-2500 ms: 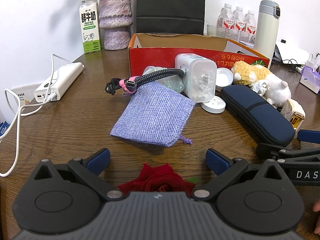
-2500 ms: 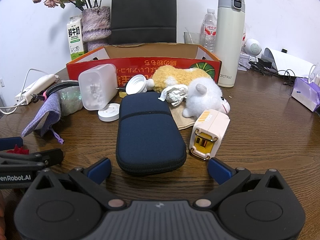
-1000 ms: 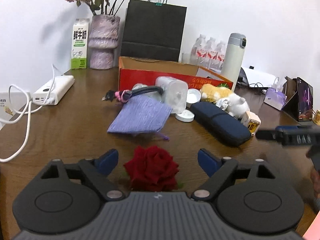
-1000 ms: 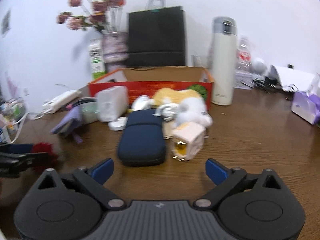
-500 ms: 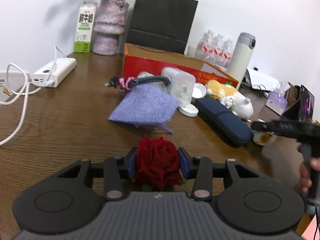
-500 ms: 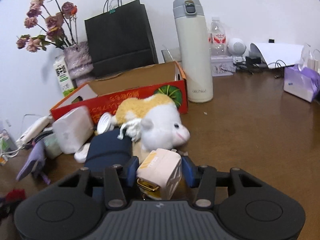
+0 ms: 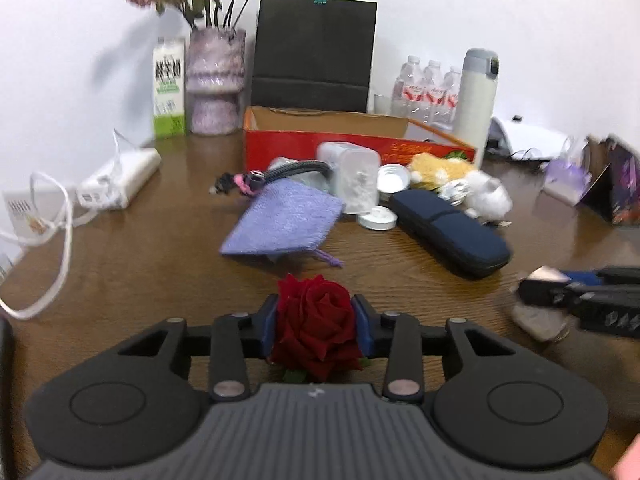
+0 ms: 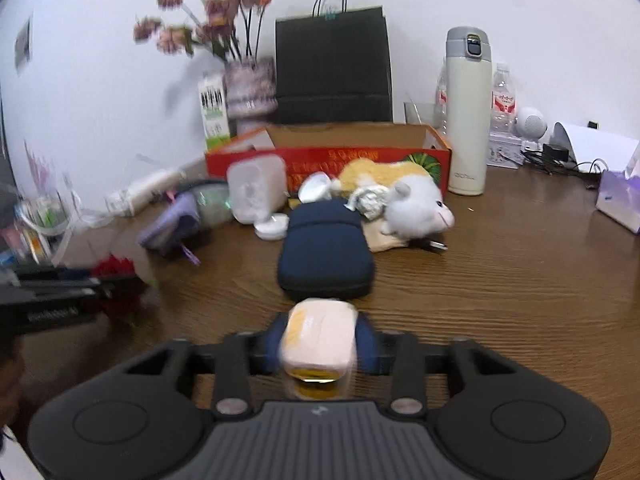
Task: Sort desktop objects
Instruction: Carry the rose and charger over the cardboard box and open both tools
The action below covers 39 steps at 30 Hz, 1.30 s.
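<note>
A red rose [image 7: 312, 340] sits between the blue pads of my left gripper [image 7: 316, 318], whose jaws are closing and pressing on both its sides, above the wooden table [image 7: 140, 264]. A cream and yellow charger [image 8: 320, 328] is squeezed between the pads of my right gripper [image 8: 321, 344], whose jaws are also closing. The navy zip case [image 8: 326, 256] lies just beyond the charger. In the right wrist view the left gripper [image 8: 60, 296] shows at the left with the rose [image 8: 116, 272].
An open red cardboard box [image 7: 320, 140] stands at the back. Before it lie a purple pouch [image 7: 284, 220], a translucent container [image 7: 356, 176], a white lid [image 7: 376, 218] and a plush toy [image 8: 416, 204]. A thermos [image 8: 468, 112], vase [image 7: 216, 84], milk carton [image 7: 168, 88] and power bank [image 7: 120, 180] ring the table.
Both grippers went from wide open to closed, the left on the rose and the right on the charger. The right gripper has since drawn back from the plush toy with the charger.
</note>
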Each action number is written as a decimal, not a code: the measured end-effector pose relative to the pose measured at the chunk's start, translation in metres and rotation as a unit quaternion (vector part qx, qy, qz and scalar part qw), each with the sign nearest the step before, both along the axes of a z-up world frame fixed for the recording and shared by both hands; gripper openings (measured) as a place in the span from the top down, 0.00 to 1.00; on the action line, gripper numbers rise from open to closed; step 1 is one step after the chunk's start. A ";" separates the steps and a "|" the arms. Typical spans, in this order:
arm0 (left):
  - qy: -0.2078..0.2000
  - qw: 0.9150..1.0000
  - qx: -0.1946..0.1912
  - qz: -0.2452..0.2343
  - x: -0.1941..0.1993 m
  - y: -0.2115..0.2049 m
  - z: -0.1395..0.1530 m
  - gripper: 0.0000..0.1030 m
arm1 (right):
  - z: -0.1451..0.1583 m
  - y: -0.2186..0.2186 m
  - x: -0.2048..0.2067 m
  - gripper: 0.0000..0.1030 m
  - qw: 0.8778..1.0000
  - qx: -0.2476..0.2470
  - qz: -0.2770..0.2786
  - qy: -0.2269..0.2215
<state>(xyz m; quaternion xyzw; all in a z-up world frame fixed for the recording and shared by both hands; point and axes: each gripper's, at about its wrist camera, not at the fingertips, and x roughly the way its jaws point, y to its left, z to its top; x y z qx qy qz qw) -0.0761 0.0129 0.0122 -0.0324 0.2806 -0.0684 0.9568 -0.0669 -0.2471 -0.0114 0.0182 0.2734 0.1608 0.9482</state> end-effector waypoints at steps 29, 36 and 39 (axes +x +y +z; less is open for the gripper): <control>0.178 0.980 0.081 0.040 0.418 -0.017 0.032 0.56 | 0.058 0.052 0.421 0.70 0.997 -0.003 -0.023 0.078; 0.146 0.986 0.076 0.024 0.413 -0.010 0.037 0.29 | 0.042 0.063 0.442 0.50 0.993 -0.005 -0.030 0.116; 0.140 0.988 0.055 0.026 0.400 -0.004 0.058 0.23 | 0.062 0.064 0.426 0.37 0.994 -0.039 -0.043 0.089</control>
